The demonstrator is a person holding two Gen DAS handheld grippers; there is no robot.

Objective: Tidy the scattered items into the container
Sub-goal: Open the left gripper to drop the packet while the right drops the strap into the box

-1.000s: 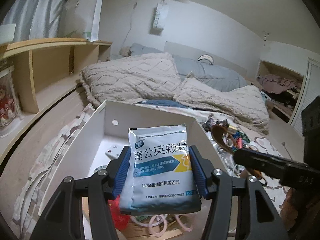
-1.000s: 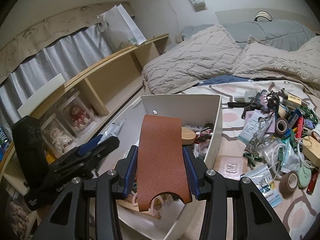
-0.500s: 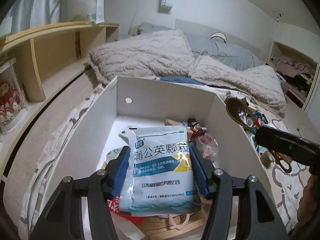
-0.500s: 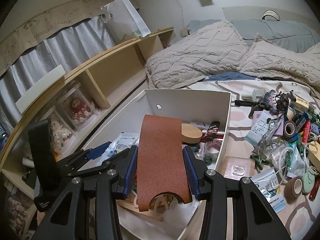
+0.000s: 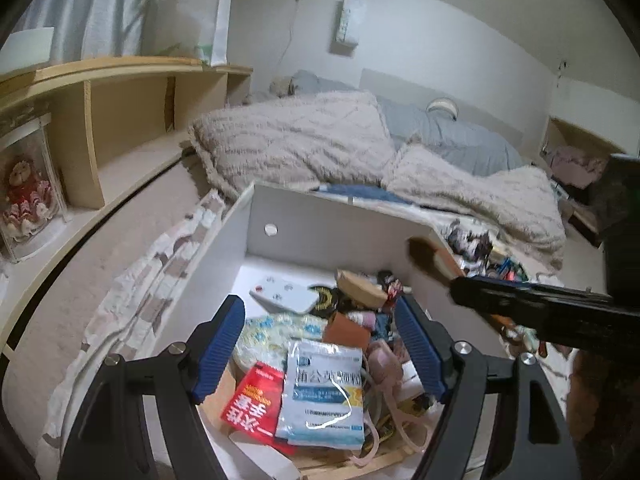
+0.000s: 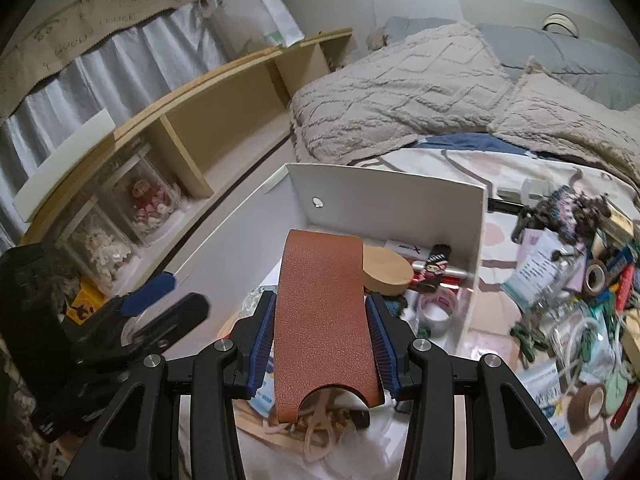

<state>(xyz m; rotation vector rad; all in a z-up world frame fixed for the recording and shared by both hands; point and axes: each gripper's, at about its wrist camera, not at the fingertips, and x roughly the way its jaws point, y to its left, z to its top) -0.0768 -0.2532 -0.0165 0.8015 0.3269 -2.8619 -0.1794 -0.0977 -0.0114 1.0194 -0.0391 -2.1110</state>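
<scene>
The brown leather piece looks light, thin and springy, curling away from the right claw; its pebbled faces should not slip, so the pinch across its two long edges near the notched end suits it. It hangs just above the white box, with the pads pressed on it. Ahead of and below the left claw, the pale-blue sachet lies flat in the box, soft and crinkly; those jaws are opening, clear of it.
</scene>
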